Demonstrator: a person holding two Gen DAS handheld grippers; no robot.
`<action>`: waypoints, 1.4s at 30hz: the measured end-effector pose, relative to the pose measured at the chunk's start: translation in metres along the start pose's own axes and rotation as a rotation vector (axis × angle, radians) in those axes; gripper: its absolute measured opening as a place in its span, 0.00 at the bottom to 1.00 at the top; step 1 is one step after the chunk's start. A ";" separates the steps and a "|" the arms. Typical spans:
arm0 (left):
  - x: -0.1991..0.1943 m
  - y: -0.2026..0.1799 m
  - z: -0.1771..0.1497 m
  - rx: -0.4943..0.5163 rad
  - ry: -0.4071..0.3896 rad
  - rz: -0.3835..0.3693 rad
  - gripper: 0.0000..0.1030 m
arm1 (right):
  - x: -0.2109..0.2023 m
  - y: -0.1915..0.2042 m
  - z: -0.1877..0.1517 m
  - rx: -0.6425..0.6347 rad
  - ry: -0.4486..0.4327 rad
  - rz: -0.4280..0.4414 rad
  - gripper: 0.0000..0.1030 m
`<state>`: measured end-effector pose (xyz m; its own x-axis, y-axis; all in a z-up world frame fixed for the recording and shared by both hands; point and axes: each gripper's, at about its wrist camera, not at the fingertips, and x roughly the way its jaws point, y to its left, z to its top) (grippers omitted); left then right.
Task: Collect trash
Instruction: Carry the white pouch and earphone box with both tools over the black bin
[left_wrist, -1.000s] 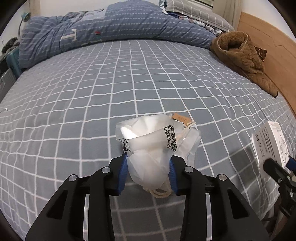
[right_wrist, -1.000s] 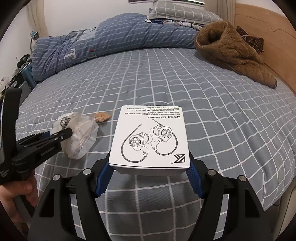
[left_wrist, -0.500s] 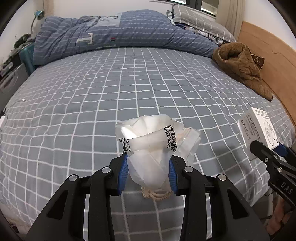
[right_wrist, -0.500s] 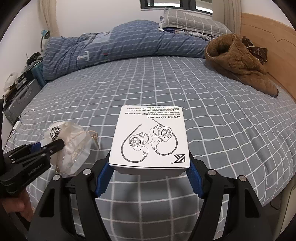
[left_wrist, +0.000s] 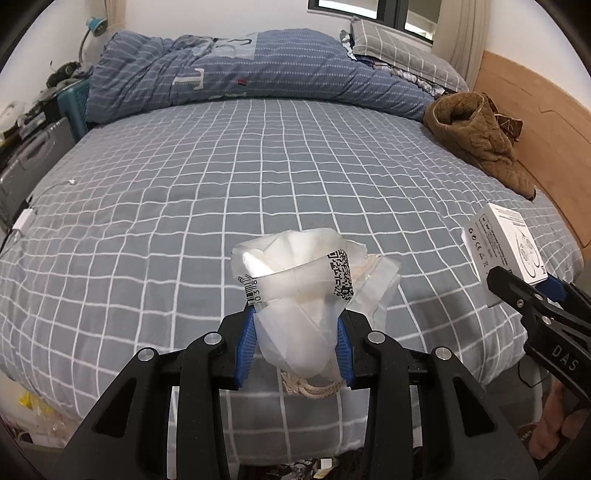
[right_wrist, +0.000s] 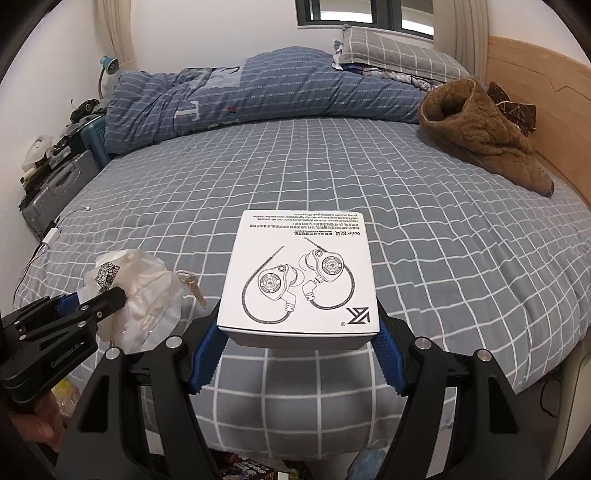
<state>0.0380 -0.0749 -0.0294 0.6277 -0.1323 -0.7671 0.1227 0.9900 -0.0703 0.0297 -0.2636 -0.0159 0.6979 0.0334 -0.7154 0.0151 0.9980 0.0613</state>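
Observation:
My left gripper (left_wrist: 295, 343) is shut on a crumpled white plastic bag (left_wrist: 303, 291) with a QR label and a bit of string hanging under it, held above the near edge of the bed. It also shows in the right wrist view (right_wrist: 144, 291). My right gripper (right_wrist: 297, 354) is shut on a white earphone box (right_wrist: 303, 273), held flat above the bed's near edge. The box also shows at the right of the left wrist view (left_wrist: 506, 247).
The grey checked bed (left_wrist: 258, 177) has a rolled blue duvet (left_wrist: 240, 74) at the far side and a brown fleece garment (right_wrist: 484, 136) at the right by the wooden headboard (right_wrist: 535, 77). A suitcase (right_wrist: 55, 188) stands left. Clutter lies on the floor below.
Both grippers have pulled back and up from the bed with their loads; the bed now looks farther and its near edge and the floor show.

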 end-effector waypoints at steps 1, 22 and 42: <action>-0.005 0.001 -0.003 -0.003 -0.001 -0.002 0.34 | -0.003 0.002 -0.002 0.000 -0.001 0.001 0.66; -0.074 0.011 -0.063 -0.039 -0.008 -0.020 0.34 | -0.054 0.030 -0.058 -0.025 0.019 0.025 0.66; -0.111 0.001 -0.131 -0.042 0.068 -0.033 0.34 | -0.103 0.040 -0.129 -0.050 0.107 0.044 0.66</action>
<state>-0.1321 -0.0524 -0.0282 0.5702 -0.1623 -0.8053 0.1087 0.9866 -0.1218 -0.1343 -0.2198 -0.0293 0.6166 0.0804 -0.7832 -0.0514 0.9968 0.0618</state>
